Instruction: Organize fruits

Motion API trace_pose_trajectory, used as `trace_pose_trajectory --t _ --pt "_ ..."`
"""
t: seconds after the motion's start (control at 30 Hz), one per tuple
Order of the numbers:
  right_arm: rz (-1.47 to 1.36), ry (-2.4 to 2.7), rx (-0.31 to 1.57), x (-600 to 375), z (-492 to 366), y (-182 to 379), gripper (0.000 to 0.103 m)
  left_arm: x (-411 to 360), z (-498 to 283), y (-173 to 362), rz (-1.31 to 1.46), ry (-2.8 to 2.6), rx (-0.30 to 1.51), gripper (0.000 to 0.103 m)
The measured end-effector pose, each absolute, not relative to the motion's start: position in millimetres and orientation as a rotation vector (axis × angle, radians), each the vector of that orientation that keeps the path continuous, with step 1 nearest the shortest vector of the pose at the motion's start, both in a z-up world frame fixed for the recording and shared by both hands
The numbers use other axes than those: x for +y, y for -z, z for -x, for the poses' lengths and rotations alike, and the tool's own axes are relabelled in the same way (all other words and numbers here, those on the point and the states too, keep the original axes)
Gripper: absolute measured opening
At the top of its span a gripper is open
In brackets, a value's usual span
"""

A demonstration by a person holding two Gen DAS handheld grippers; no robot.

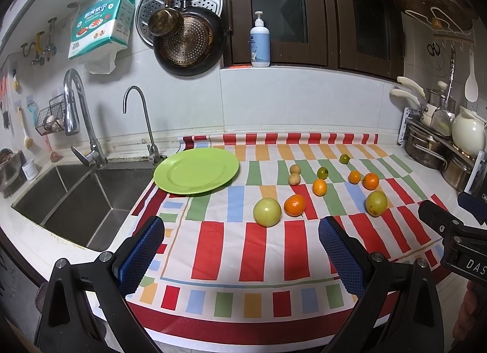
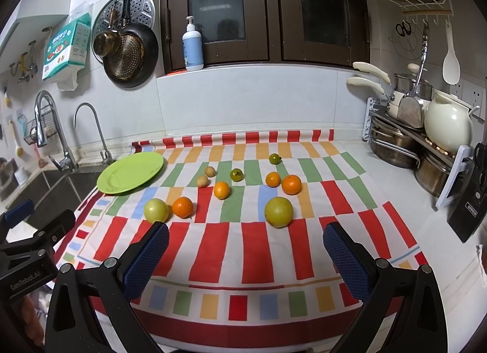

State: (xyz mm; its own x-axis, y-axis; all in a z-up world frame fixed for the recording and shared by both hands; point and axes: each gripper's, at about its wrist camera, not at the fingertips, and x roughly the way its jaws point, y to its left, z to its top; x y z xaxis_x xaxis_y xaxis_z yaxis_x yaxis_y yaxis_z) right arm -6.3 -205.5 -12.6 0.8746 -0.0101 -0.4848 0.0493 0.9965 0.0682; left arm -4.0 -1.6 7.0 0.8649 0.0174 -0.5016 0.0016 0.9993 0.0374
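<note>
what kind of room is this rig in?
Almost certainly a home kitchen. A steel sink with two faucets is set into the counter, a frying pan and steamer tray hang on the tiled wall, and stacked pots sit on a rack at right. Fruit lies on a striped cloth beside a green plate.

Plate (image 1: 196, 170) on cloth (image 1: 213, 249), left, beside sink (image 1: 76, 200); fruits (image 1: 294, 205) scattered right of plate.

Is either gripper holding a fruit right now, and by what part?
No. The left gripper and right gripper are both open and empty.
</note>
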Motion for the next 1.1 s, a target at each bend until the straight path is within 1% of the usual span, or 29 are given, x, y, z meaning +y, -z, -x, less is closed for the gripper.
trace_pose_trajectory --t 0.77,1.1 --pt "-0.079 0.033 0.521 -208.5 1.3 14.7 0.102 -7.2 -8.1 -2.3 -0.045 0.004 0.534 0.103" --pt "-0.077 0.045 0.550 -214.9 -15.5 28.3 0.102 -10.1 -25.9 10.1 -0.057 0.003 0.552 0.103"
